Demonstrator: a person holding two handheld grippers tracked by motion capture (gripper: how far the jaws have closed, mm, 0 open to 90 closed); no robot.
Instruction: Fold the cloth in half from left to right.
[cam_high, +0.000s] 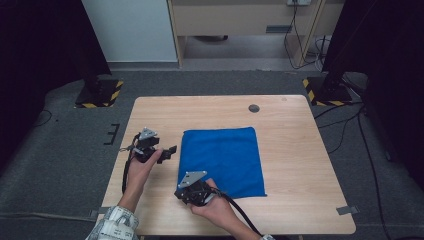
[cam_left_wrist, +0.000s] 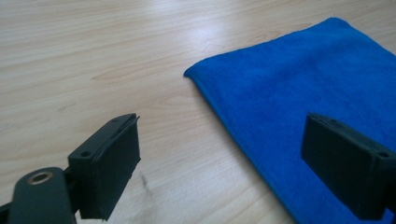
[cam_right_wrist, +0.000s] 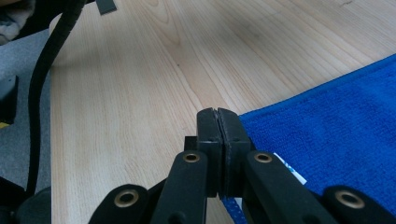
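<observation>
One desk (cam_high: 300, 165), one blue cloth (cam_high: 222, 160) lying flat mid-desk, long axis running from the near edge toward the far one. My right claw (cam_right_wrist: 218, 116) is nearer: clenched on the cloth's near left corner, it looks like. My left claw (cam_left_wrist: 219, 154) hangs released just beside the cloth's left edge, cloth to its right.

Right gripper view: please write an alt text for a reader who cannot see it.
The right gripper, its two black jaws pressed together, sits at the corner of a blue cloth lying on a light wooden table.
</observation>
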